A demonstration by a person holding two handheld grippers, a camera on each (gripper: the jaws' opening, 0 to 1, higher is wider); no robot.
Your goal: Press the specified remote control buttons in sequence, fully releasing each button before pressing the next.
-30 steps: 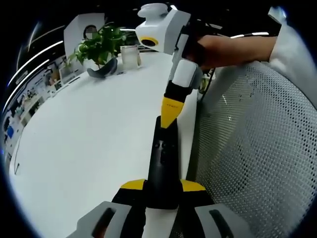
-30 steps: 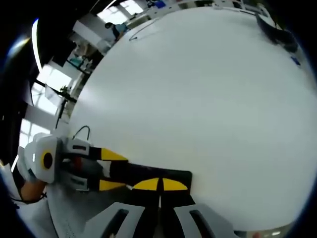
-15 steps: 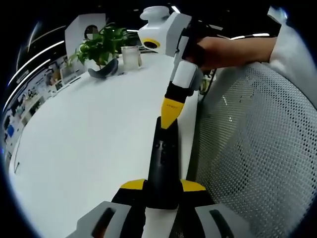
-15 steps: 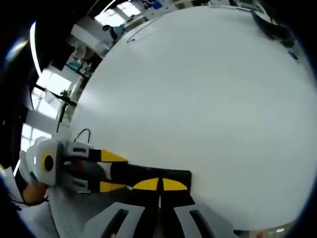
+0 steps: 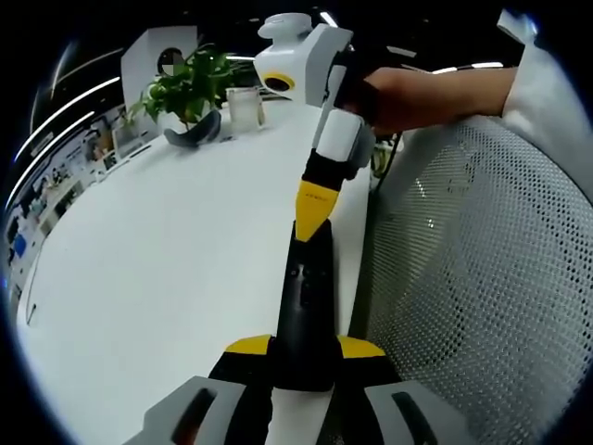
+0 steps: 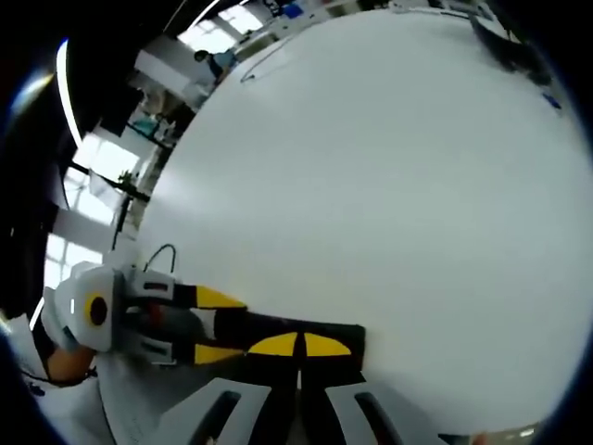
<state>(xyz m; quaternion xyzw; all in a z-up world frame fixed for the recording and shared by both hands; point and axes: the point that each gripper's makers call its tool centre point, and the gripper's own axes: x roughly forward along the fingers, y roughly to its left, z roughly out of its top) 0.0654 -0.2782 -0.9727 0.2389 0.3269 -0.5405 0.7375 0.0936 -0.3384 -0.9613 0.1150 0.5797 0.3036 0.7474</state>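
Gripping the black remote (image 5: 305, 306) by its near end, the left gripper (image 5: 305, 348) has its yellow-tipped jaws clamped on either side, over the white table (image 5: 167, 250). Right gripper (image 6: 298, 345), jaws closed together, tips on the remote's far end. Button labels unreadable.

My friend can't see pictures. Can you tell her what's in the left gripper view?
The left gripper holds a black remote control over a white table, while the right gripper touches its yellow tip to the remote's far end. A potted plant stands at the back.
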